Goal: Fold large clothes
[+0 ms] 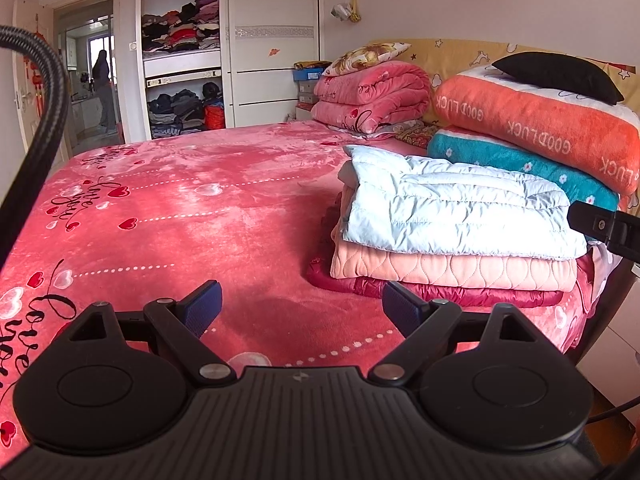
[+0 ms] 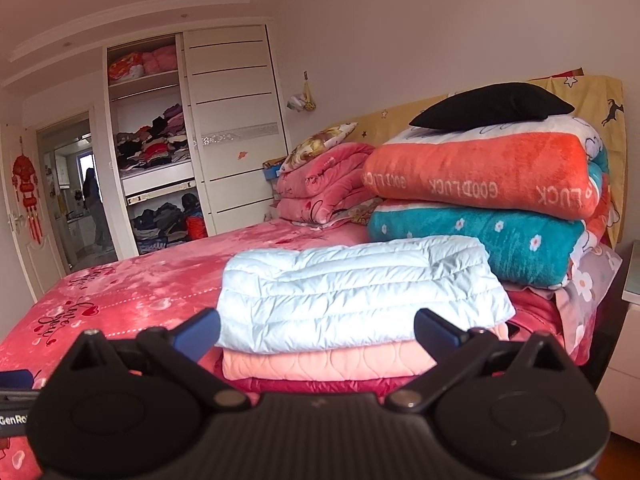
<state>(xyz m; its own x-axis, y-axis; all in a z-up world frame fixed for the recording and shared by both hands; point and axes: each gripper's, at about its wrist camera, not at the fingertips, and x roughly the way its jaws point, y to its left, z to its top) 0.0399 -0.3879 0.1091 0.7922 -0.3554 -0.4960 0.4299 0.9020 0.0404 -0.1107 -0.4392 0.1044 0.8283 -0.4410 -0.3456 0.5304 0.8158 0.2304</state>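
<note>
Three folded garments, a pale blue jacket [image 2: 352,292] on top, sit stacked on the pink bed [image 1: 180,208] near piled blankets [image 2: 480,184]. Both my left hand-held gripper [image 1: 302,306] and right hand-held gripper [image 2: 318,330] gape wide, empty. Beyond stands an open wardrobe [image 1: 182,52].

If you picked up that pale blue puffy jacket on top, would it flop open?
Probably: the pale blue quilted jacket looks soft and puffy, so it should sag and unfold. It seems light for its bulk. Its smooth shell might slide off the peach quilted garment.

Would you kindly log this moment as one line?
left gripper: open, empty | right gripper: open, empty | folded stack: pale-blue jacket on top
</note>
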